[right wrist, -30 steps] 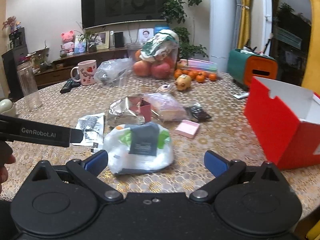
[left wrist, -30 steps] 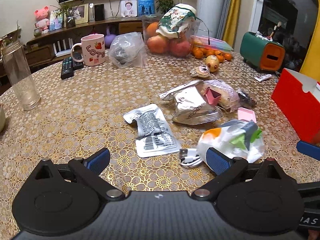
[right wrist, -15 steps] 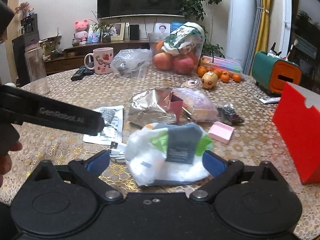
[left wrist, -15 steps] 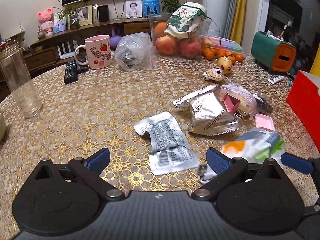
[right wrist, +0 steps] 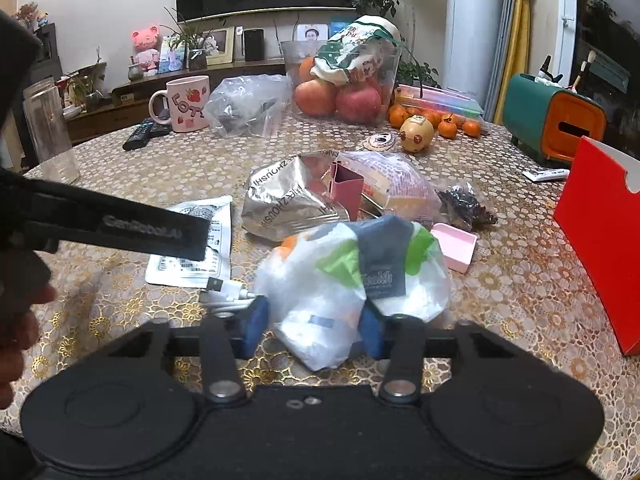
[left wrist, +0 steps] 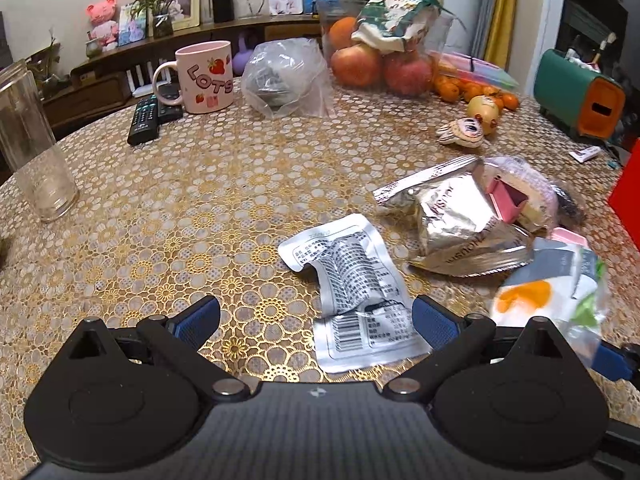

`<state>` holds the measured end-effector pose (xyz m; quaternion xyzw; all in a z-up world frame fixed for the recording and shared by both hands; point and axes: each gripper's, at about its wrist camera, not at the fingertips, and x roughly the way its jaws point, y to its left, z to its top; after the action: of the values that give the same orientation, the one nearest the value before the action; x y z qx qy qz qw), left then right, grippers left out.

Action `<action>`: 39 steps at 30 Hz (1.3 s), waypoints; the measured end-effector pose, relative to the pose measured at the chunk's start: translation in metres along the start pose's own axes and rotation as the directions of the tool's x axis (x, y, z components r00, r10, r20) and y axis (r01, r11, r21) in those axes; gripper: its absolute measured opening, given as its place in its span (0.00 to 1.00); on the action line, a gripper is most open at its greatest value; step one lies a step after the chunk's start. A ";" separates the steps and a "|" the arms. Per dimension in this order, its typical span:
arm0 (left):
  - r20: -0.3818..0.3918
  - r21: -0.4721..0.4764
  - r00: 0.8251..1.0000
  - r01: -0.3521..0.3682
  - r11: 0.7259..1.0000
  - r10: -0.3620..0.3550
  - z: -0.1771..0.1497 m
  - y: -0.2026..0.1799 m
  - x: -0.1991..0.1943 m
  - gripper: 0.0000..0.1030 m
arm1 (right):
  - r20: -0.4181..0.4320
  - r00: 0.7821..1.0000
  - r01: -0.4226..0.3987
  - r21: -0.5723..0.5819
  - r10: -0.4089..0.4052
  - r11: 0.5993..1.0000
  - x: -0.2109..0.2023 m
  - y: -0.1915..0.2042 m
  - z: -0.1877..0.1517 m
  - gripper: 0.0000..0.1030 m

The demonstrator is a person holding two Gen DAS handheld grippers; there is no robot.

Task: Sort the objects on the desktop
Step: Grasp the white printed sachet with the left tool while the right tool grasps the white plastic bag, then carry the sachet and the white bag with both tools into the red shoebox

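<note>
A white plastic bag (right wrist: 344,272) with green, orange and grey print lies on the gold-patterned table (right wrist: 520,280). My right gripper (right wrist: 313,332) is closing its jaws, and the blue pads pinch the bag's near end between them. A white USB cable (right wrist: 228,296) lies just left of that grip. My left gripper (left wrist: 316,314) stands open low over a flat white sachet (left wrist: 352,280) with a barcode, which it does not touch. The bag (left wrist: 552,300) also shows at the right of the left wrist view. One black finger (right wrist: 120,224) of the left gripper crosses the right wrist view.
A crumpled silver foil bag (left wrist: 452,224), a pink box (right wrist: 346,192) and a pink tray (right wrist: 456,246) lie behind the bag. A red box (right wrist: 600,240) stands at the right. Further back are a mug (left wrist: 204,76), remotes (left wrist: 144,120), a glass jar (left wrist: 36,160) and a fruit container (left wrist: 372,60).
The right jaws went from wide open to closed around the white bag's near end. Both grippers moved forward and lower; the sachet now lies between the left fingers.
</note>
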<state>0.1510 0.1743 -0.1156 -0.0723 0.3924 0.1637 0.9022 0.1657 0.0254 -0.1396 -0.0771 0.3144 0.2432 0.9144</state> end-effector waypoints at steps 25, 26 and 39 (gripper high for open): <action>0.021 0.014 1.000 -0.003 1.000 0.003 0.010 -0.025 0.027 0.52 | 0.040 0.999 -0.001 -0.022 0.001 1.000 -0.016 -0.021 -0.006 0.25; 0.020 0.015 1.000 -0.005 1.000 0.005 0.010 -0.025 0.027 0.52 | 0.042 0.999 0.000 -0.022 0.001 1.000 -0.017 -0.022 -0.007 0.25; 0.034 0.009 0.999 0.018 1.000 -0.018 0.002 -0.027 0.005 0.49 | 0.091 0.996 0.015 -0.023 -0.013 1.000 -0.046 -0.046 -0.007 0.21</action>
<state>0.1655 0.1505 -0.1181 -0.0693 0.3767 0.1550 0.9106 0.1528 -0.0354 -0.1176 -0.0790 0.2692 0.2437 0.9284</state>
